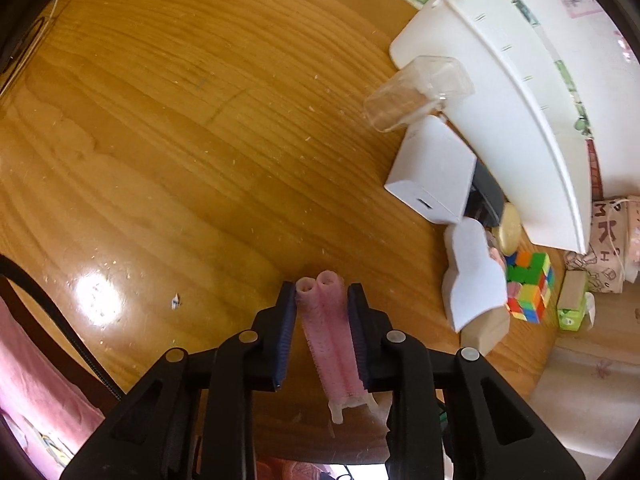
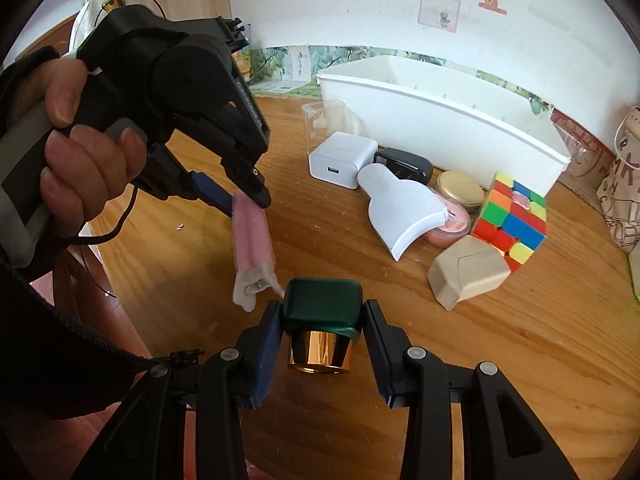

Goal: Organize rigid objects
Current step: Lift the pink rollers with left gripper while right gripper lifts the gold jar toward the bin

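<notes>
The left gripper (image 1: 322, 292) is clamped on a pink double-tube hair roller (image 1: 330, 336), lifted over the wooden table (image 1: 180, 120). The right gripper (image 2: 322, 312) pinches a green-and-gold bottle cap (image 2: 322, 320). Far right, a white bin (image 2: 440, 96) stands behind a Rubik's cube (image 2: 510, 220) and white charger (image 2: 342, 158).

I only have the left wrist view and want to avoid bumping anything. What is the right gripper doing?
Observer: The right gripper is shut on a green cap with a gold collar.
Operator: Is my pink roller near it?
Observer: Yes. The pink roller hangs with its pale lower end just left of the cap; I cannot tell whether they touch.
Operator: Anything hidden beside the cube?
Observer: A pink round tin sits partly behind the white curved piece, next to the cube.
</notes>
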`<state>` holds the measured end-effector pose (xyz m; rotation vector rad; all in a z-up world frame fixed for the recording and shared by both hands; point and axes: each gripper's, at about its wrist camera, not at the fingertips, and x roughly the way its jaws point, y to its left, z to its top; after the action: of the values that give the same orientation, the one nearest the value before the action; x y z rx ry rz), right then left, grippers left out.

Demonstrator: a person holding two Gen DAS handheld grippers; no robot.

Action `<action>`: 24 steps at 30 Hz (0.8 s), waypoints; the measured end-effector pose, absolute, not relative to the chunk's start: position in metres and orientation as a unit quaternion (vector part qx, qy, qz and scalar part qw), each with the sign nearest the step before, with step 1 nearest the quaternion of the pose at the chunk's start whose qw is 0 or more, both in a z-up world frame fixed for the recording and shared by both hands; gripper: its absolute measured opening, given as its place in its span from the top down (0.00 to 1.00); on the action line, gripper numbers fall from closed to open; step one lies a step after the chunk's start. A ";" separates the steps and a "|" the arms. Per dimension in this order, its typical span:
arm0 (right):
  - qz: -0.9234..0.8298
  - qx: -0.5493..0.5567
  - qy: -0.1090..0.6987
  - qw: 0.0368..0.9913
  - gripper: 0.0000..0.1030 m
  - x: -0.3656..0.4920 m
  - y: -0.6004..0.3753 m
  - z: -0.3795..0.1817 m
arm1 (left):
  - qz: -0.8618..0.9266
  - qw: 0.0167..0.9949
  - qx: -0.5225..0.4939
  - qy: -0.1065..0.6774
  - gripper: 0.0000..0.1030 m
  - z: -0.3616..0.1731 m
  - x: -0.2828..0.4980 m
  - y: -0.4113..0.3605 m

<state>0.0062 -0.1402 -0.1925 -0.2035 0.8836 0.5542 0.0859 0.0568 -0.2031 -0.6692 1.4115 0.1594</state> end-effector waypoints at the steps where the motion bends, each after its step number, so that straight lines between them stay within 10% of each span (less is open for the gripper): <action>1: 0.263 -0.097 0.419 0.864 0.60 0.004 -0.142 -0.190 | 0.069 0.711 -0.300 0.632 0.74 -0.200 0.083 0.057; 24: 0.242 -0.076 0.308 0.917 0.60 0.003 -0.171 -0.095 | 0.023 0.813 -0.276 0.513 0.74 -0.069 0.071 0.038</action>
<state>0.0032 -0.1706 -0.0953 -0.1569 0.6334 0.4988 0.0708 0.0381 -0.0695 -0.5882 1.0943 0.0481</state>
